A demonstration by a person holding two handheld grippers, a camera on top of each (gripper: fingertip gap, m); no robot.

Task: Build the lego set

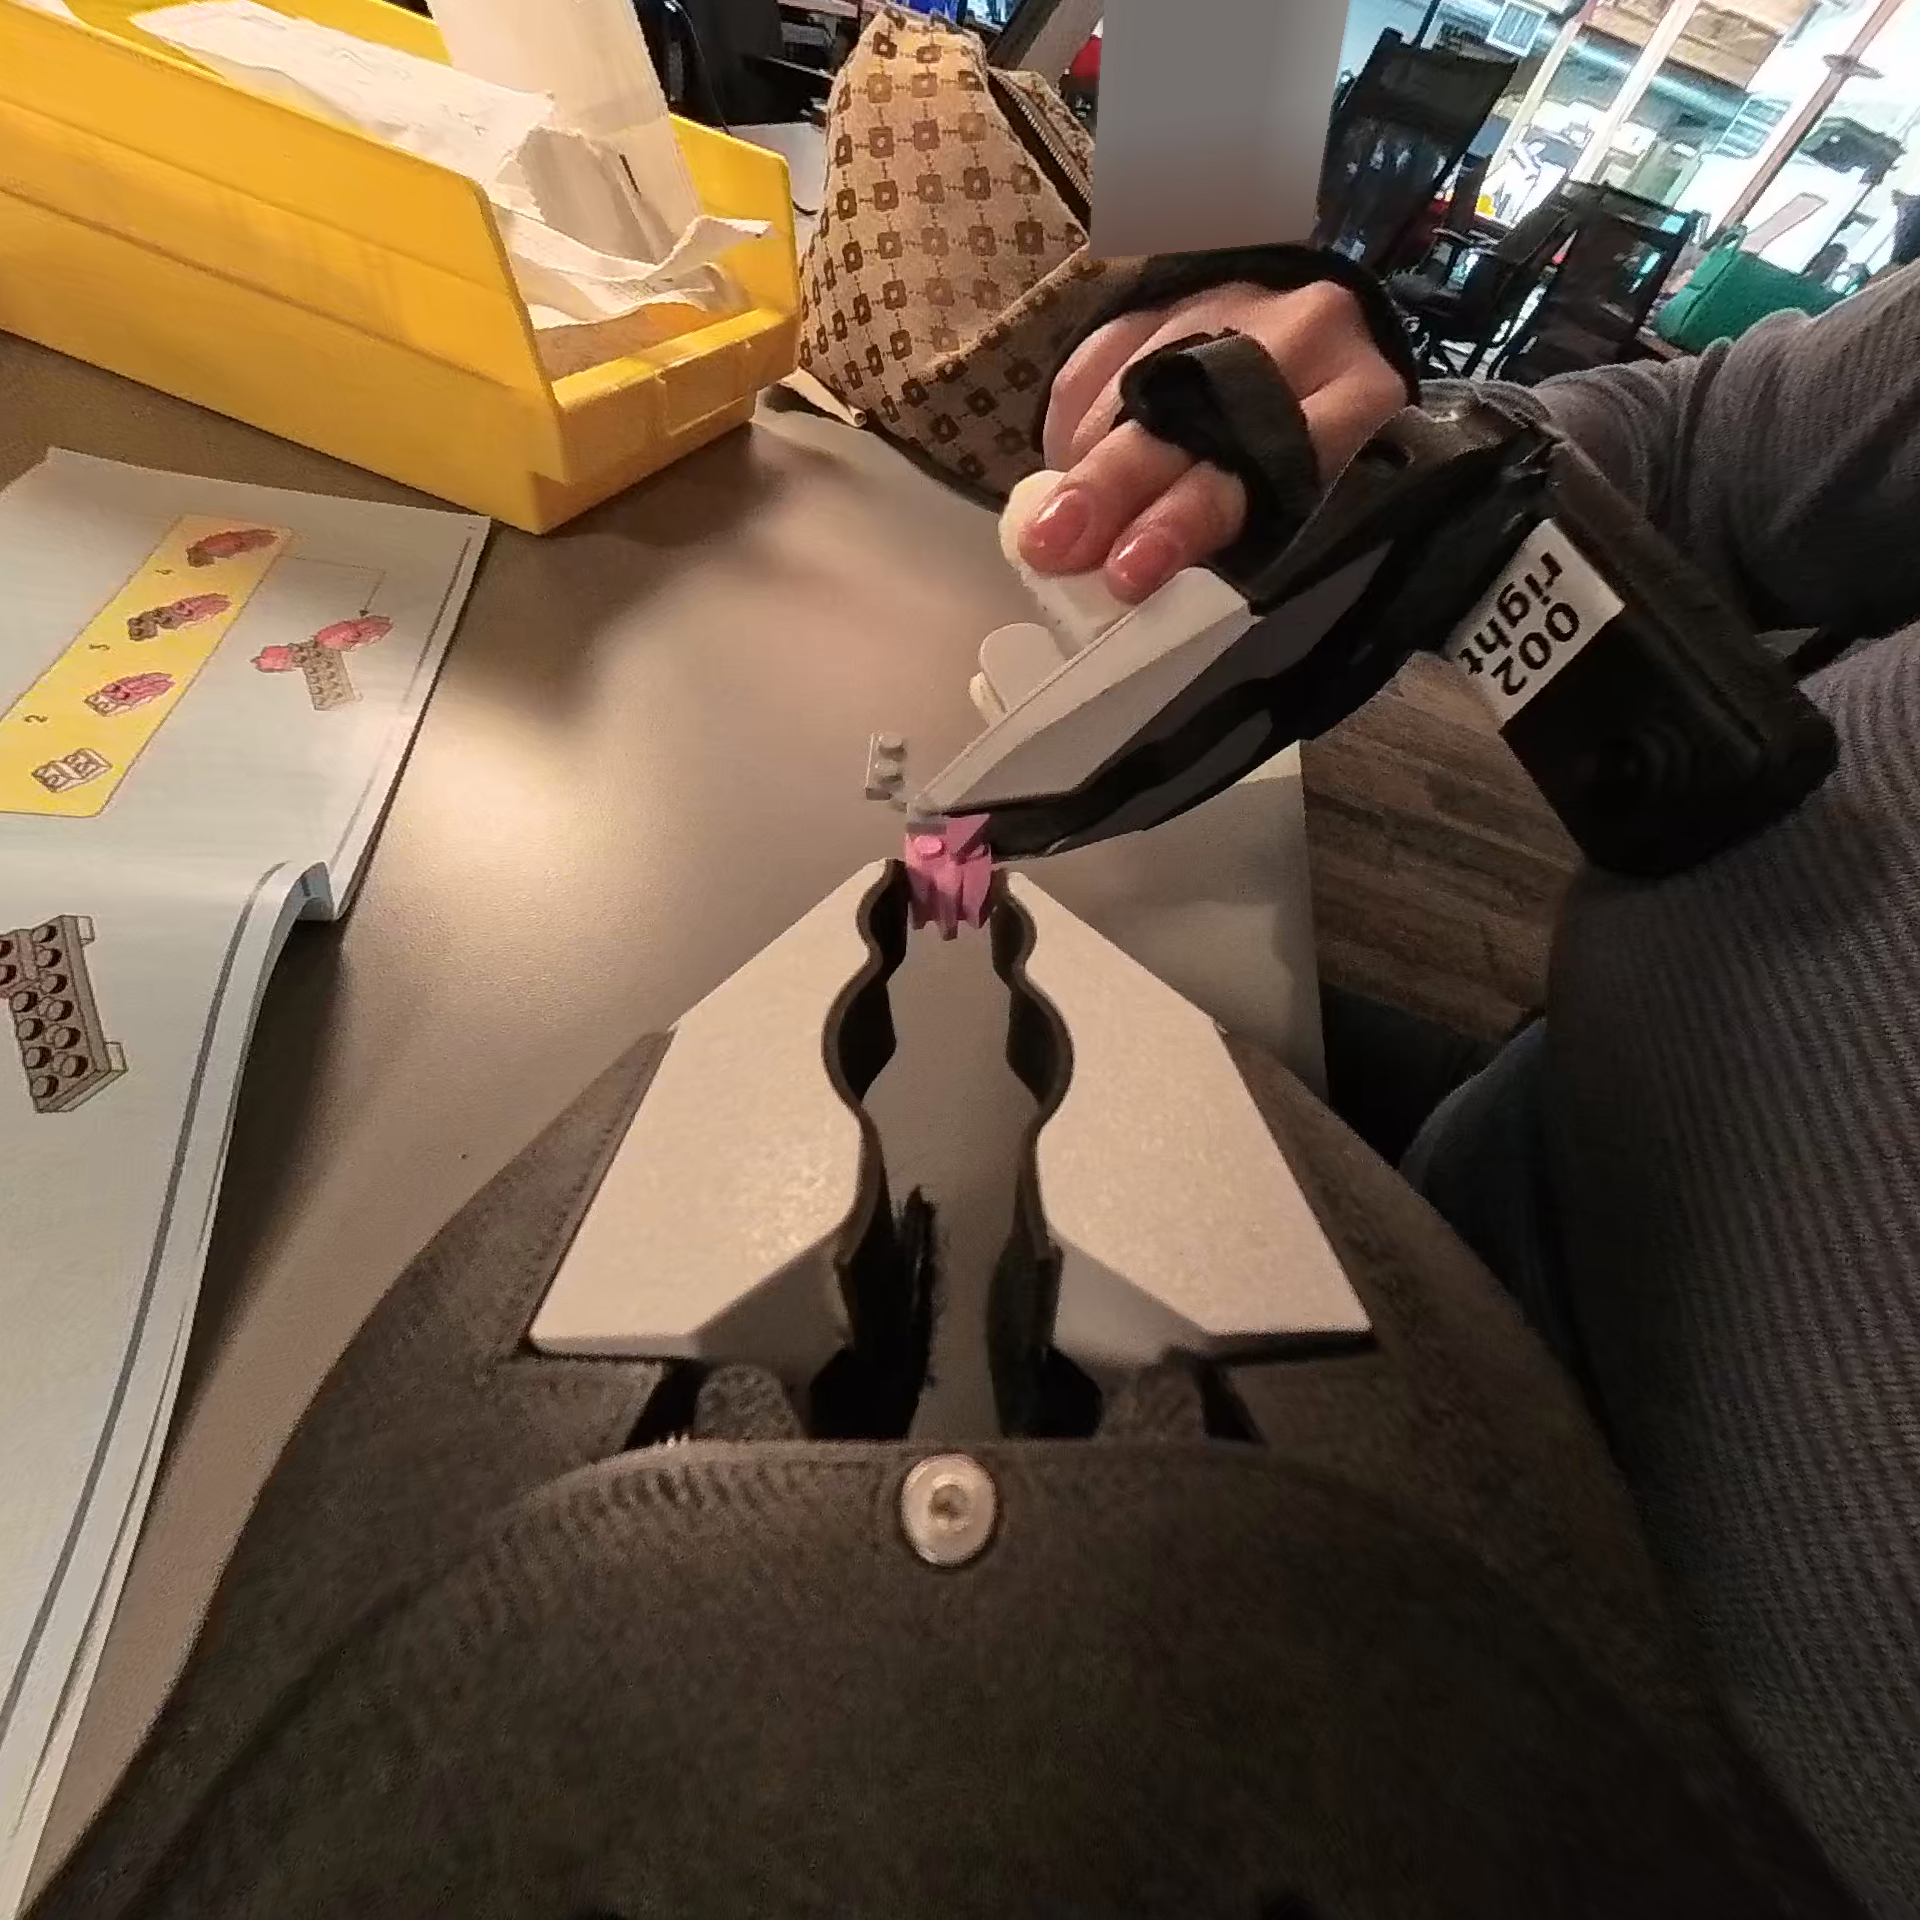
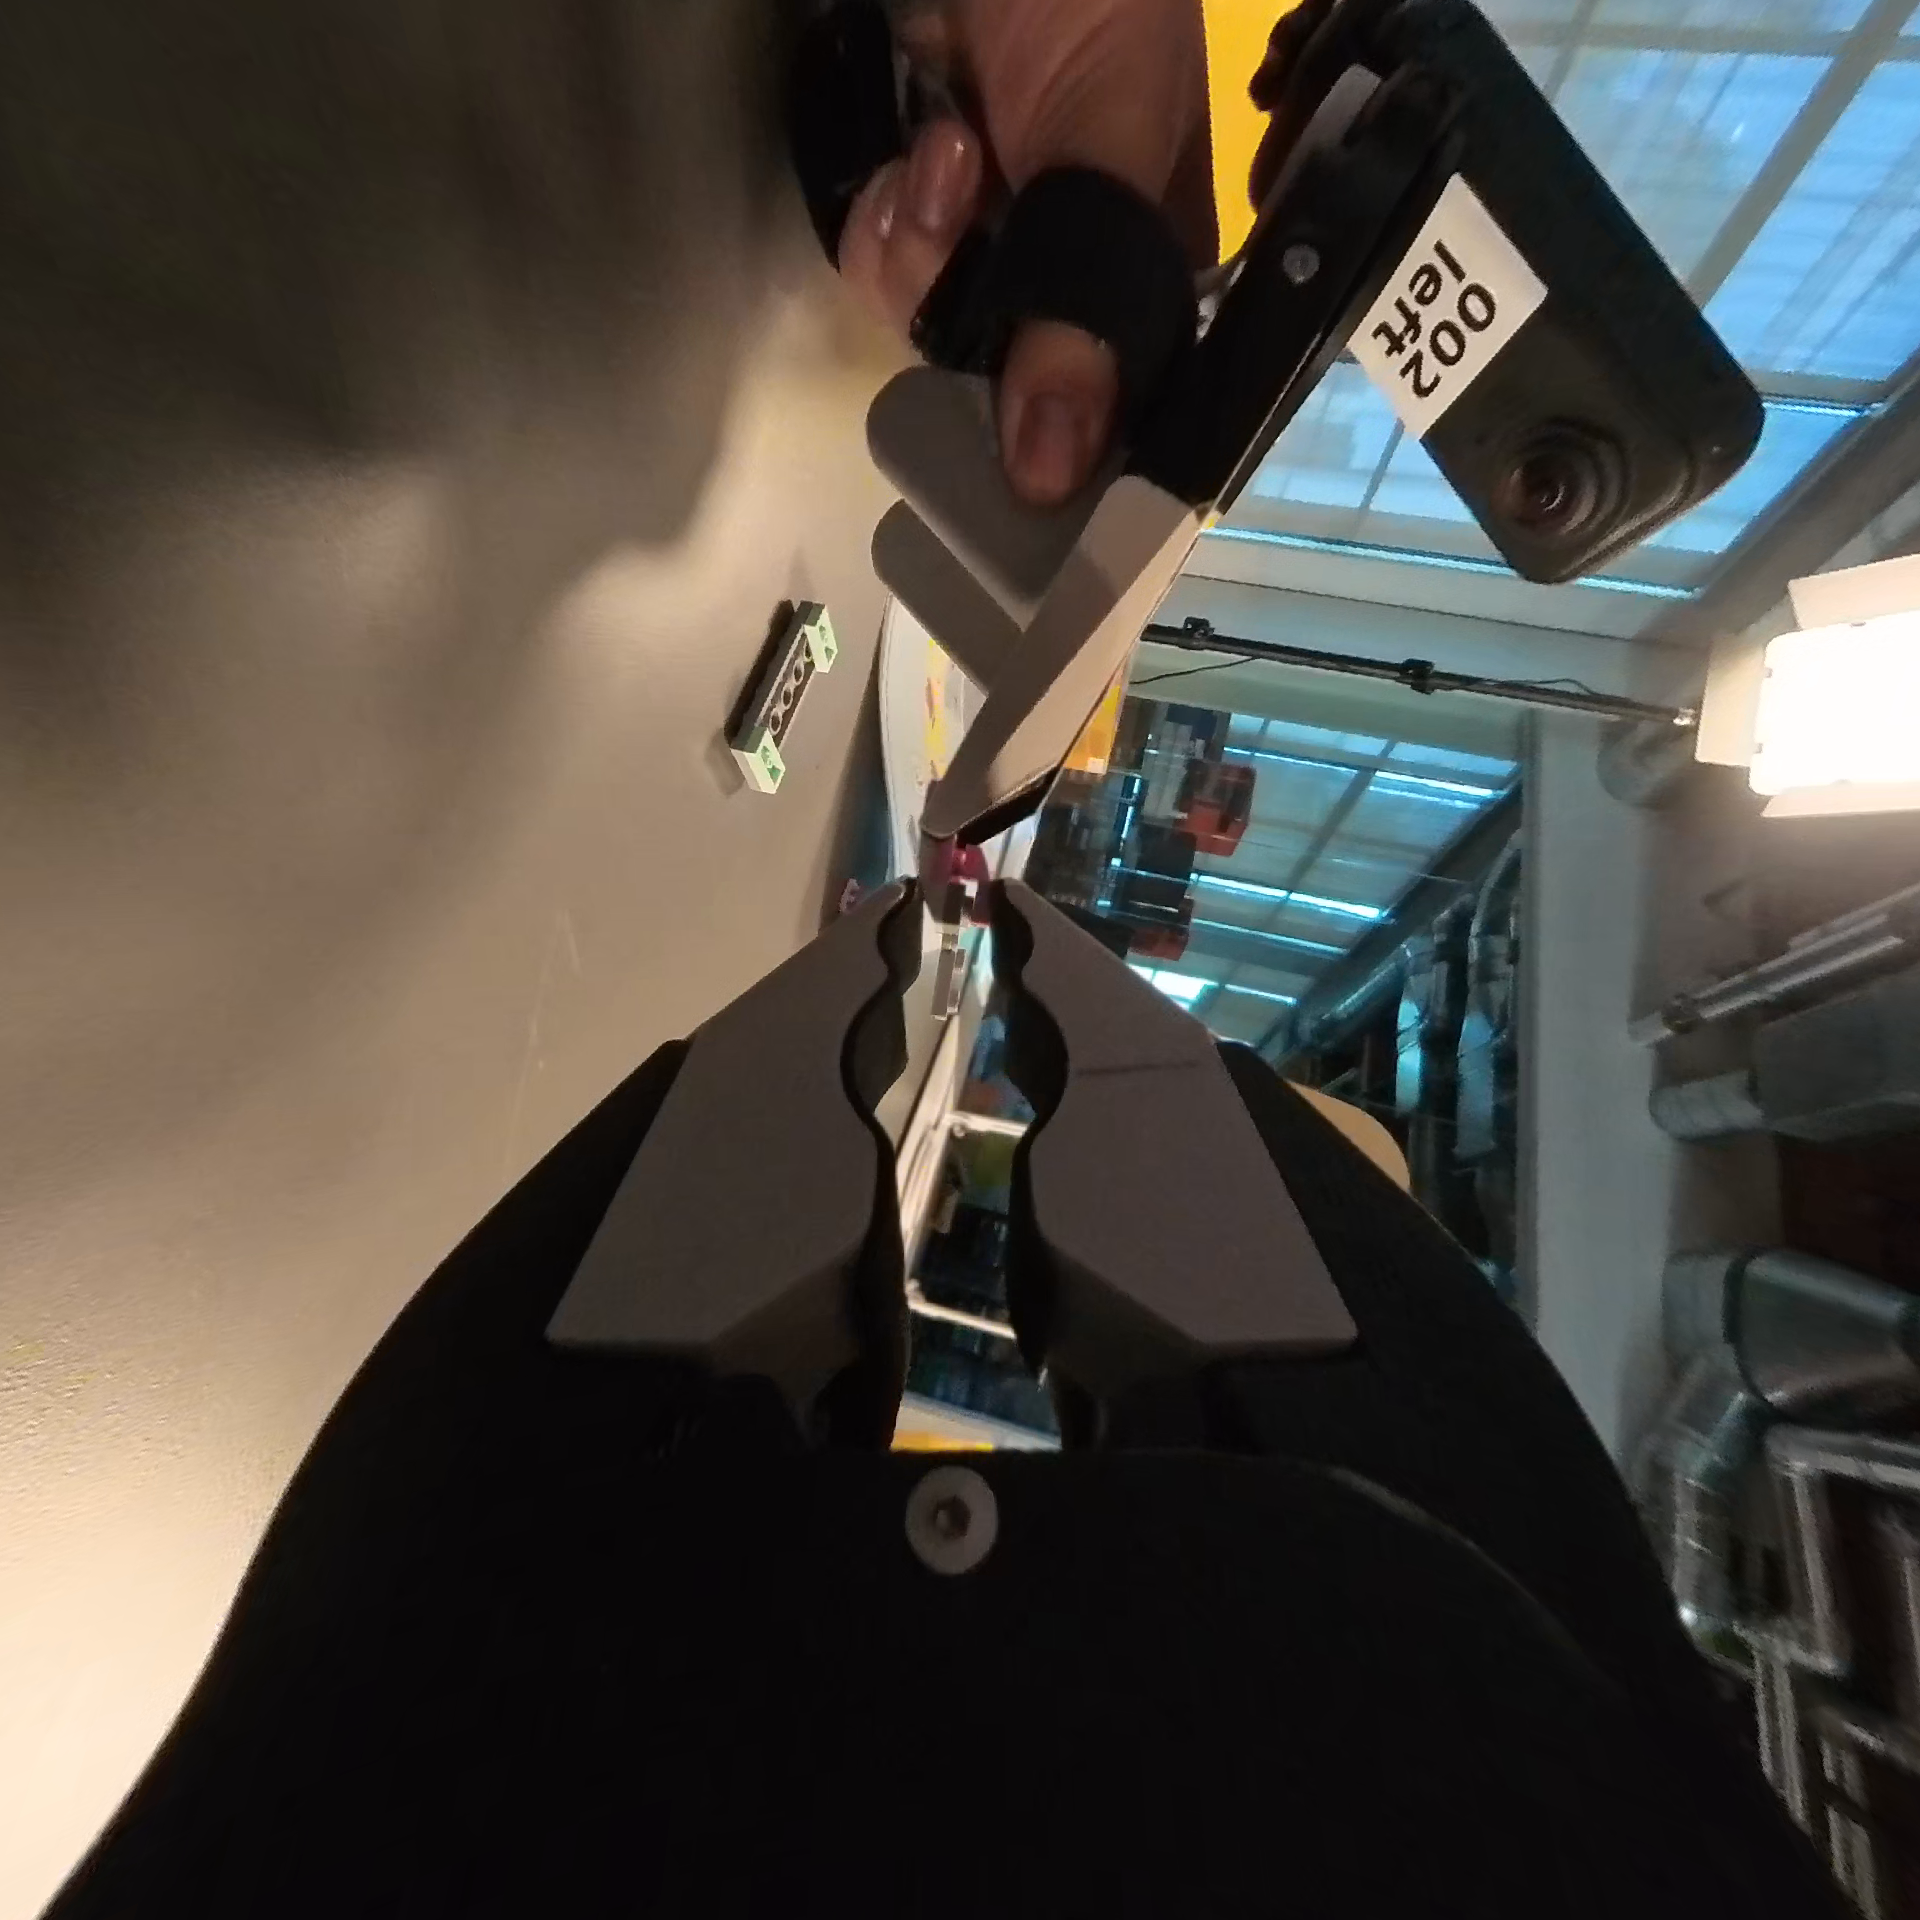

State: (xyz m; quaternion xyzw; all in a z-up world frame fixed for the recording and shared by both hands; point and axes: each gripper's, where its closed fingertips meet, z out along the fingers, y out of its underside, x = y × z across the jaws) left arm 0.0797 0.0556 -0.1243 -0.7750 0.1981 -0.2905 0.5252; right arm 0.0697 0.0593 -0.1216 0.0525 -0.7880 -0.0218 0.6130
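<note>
In the left wrist view my left gripper (image 1: 948, 883) is shut on a small pink brick piece (image 1: 945, 878) and holds it above the brown table (image 1: 623, 727). My right gripper (image 1: 940, 812) comes in from the right, with its tips right over the pink piece. A thin grey studded plate (image 1: 885, 767) sticks out from those tips. In the right wrist view my right gripper (image 2: 953, 902) is closed on the grey plate (image 2: 945, 971), seen edge-on between the fingertips. The pink piece (image 2: 964, 864) sits just beyond, under the left gripper's tips (image 2: 951, 826).
A yellow bin (image 1: 582, 343) with crumpled papers stands at the back left, with a patterned bag (image 1: 935, 260) beside it. An open instruction booklet (image 1: 208, 727) lies on the left. A dark brick with pale green ends (image 2: 784, 694) lies on the table. A grey sleeve (image 1: 1714, 987) is on the right. My two grippers' fingertips are within a few centimetres of each other.
</note>
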